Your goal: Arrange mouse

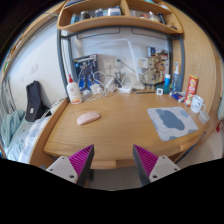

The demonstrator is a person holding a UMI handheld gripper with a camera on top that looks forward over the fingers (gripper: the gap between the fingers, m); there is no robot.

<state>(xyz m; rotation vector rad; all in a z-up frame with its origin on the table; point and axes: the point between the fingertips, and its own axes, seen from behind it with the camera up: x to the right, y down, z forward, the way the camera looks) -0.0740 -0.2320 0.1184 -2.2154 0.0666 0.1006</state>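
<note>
A pale pink mouse (88,118) lies on the left part of the wooden desk (120,125). A grey-blue mouse mat (173,122) lies on the right part of the desk. My gripper (113,160) is open and empty, its two magenta-padded fingers (80,158) spread wide at the desk's near edge. The mouse is well ahead of the left finger. The mat is ahead and to the right of the right finger.
A white bottle (73,91) stands at the back left. Bottles and a cup (196,103) stand at the back right. Cluttered items line the back under a wooden shelf (118,15). A dark bag (35,100) and a bed lie left of the desk.
</note>
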